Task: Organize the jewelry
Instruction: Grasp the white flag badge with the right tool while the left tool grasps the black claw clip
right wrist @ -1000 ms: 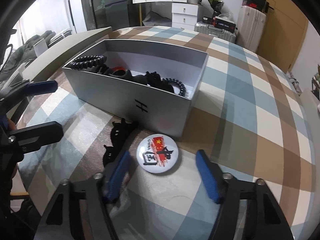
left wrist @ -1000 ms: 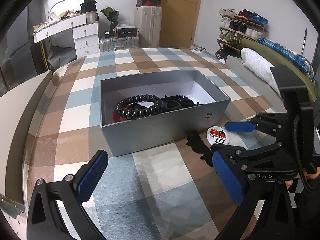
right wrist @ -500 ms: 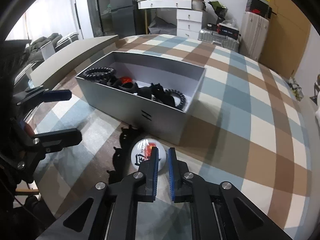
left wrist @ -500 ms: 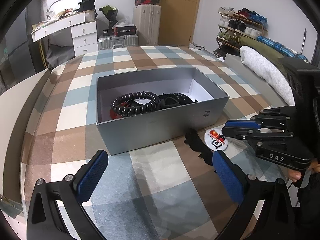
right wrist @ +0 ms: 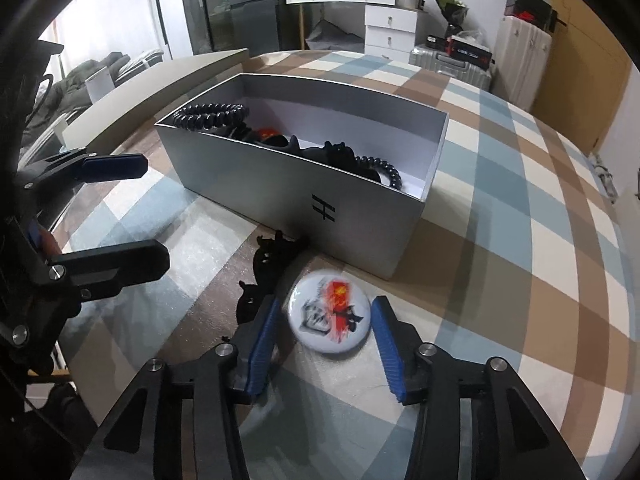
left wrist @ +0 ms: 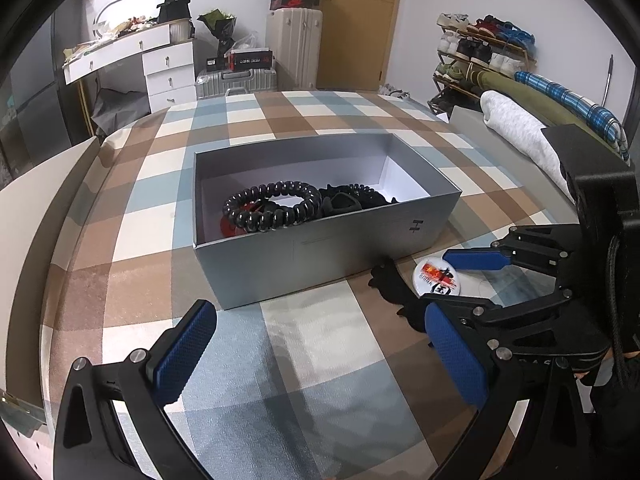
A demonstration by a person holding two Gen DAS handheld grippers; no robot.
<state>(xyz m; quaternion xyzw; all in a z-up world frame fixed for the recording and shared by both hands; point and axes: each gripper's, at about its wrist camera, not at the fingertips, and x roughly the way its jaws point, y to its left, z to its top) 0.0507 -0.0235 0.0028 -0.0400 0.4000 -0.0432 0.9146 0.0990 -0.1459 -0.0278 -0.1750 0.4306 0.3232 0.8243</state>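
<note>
The round white badge (right wrist: 329, 314) lies flat on the checked cloth (right wrist: 520, 208), just in front of the near corner of the grey box (right wrist: 304, 196). The right gripper (right wrist: 324, 334) is right over it: seen along that gripper, the badge sits dead ahead at twelve o'clock, between the two blue pads (right wrist: 262, 344), and neither pad touches it. The jaws are opening, with a narrow gap on each side of the badge.

A badge has no long axis, so I'd judge any approach angle serves; what matters is that it lies flat and thin, so the pads must come low to catch its rim.

At ten o'clock from the badge lies a black hair clip (right wrist: 266, 276), touching or nearly touching the left pad, which could get caught in a close.

The left gripper (left wrist: 320, 350) hovers spread wide and empty, well clear at the box's long side. From its view the badge (left wrist: 436, 278) lies toward two o'clock, so the right hand is much nearer.

The box already holds a black coiled band (left wrist: 272, 208) and other dark pieces.
</note>
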